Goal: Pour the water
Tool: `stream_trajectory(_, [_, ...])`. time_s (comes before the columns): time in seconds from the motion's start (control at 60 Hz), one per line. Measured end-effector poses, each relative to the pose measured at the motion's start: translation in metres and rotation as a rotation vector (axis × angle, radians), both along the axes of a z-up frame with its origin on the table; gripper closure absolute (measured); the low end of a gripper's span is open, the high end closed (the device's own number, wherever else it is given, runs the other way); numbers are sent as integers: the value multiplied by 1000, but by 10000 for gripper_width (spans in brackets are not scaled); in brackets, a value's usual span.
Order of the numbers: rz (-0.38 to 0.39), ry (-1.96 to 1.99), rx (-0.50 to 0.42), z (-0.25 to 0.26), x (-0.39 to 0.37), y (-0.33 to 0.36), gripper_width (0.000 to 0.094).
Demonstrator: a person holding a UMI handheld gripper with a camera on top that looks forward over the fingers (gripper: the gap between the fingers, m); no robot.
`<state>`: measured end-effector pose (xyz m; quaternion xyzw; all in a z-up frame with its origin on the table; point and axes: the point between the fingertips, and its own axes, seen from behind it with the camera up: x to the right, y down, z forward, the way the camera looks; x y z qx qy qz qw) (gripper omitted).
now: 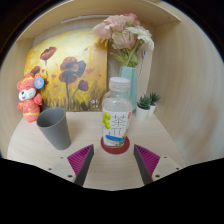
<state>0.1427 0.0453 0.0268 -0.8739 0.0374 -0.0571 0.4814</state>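
Gripper (pixel 114 160): released — fingers spread wide, magenta pads (pixel 80 158) facing inward, nothing held
Bottle (pixel 117 120): clear plastic, white cap, pale label; upright on a red coaster (pixel 115 147), just ahead of the fingers and centred on the gap between them
Cup (pixel 54 128): grey, upright, open top; left of the bottle, apart from it
Table (pixel 110 172): light wood
Background: poppy painting (pixel 68 74), plush toy (pixel 30 97) beyond the cup, vase of pink flowers (pixel 126 45) behind the bottle, small potted plants (pixel 148 102) to its right — all near the back wall

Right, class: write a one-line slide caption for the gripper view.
Open fingers flank a water bottle on a red coaster, grey cup beside it.
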Motion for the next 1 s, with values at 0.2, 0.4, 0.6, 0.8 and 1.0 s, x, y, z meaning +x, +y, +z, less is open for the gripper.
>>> stream_trajectory(0.2, [37, 13, -73, 13, -83, -65, 113])
stream_trajectory(0.4, [103, 72, -74, 56, -194, -93, 118])
stream_trajectory(0.6, [120, 117, 5, 127, -259, -95, 120])
stream_trajectory(0.8, [80, 128, 100, 194, -272, -98, 129])
stream_trajectory(1.0, [79, 79, 90, 212, -278, -108, 134])
